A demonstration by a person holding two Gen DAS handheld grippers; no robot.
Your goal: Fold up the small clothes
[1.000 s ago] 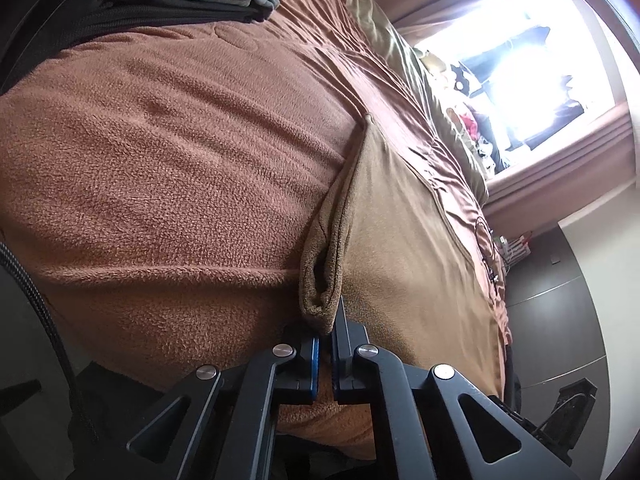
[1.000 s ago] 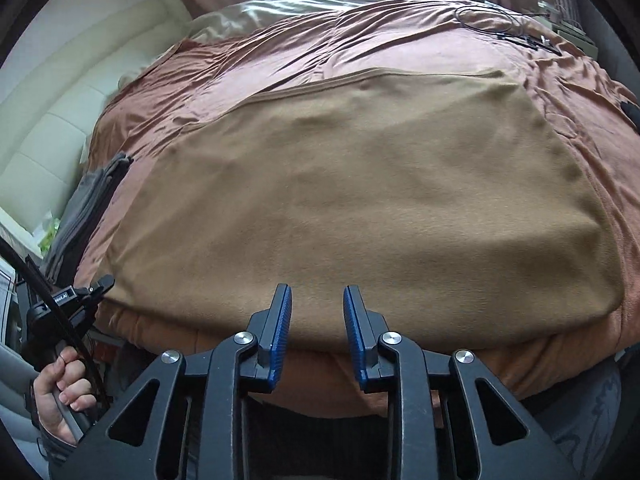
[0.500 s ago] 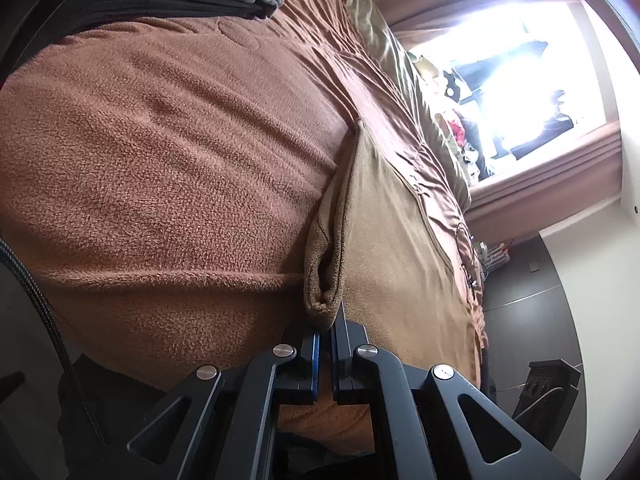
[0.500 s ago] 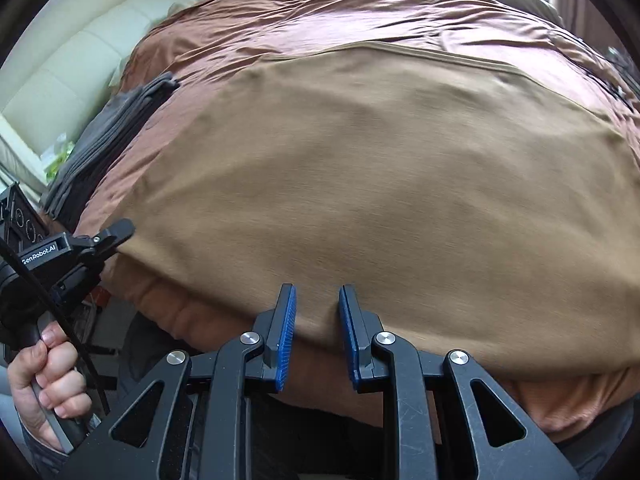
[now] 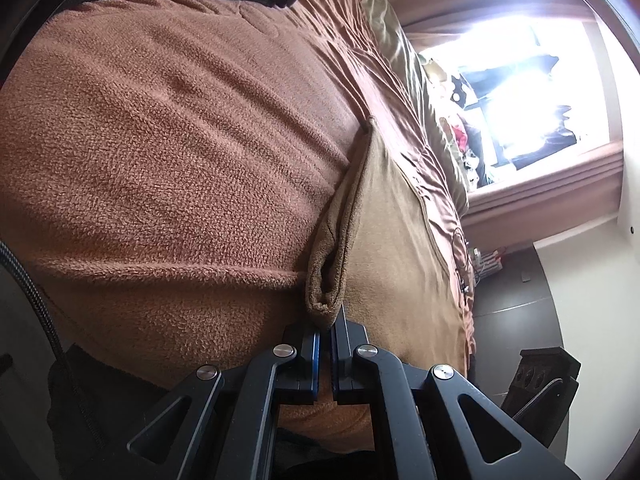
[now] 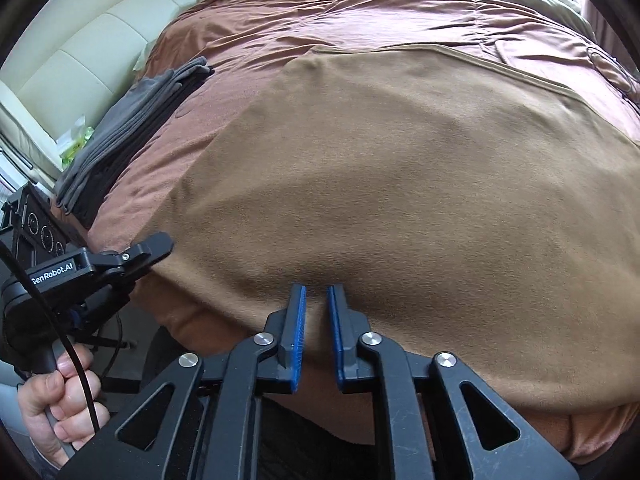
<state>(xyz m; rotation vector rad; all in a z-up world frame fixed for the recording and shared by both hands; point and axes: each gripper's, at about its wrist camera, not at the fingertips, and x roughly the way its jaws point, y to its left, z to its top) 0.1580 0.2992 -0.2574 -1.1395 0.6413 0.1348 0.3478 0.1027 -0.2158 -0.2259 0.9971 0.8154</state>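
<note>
Tan fleece garment (image 6: 420, 184) lies spread flat and smooth on the rust-brown fleece bedspread (image 5: 168, 152), its thin hem running along the far edge. Left gripper (image 5: 325, 330) pinches the garment's doubled near corner tight. Right gripper (image 6: 317, 300) is at the garment's near edge, jaws closing, cloth between them, pads not yet pressing. Folded grey clothes (image 6: 132, 128) sit stacked left of the garment.

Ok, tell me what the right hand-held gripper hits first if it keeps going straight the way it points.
Most likely the tan cloth spread on the bed: the right hand-held gripper points down at its near edge, jaws closing with a gap between them. Depth is unclear, so contact may already be close.
</note>
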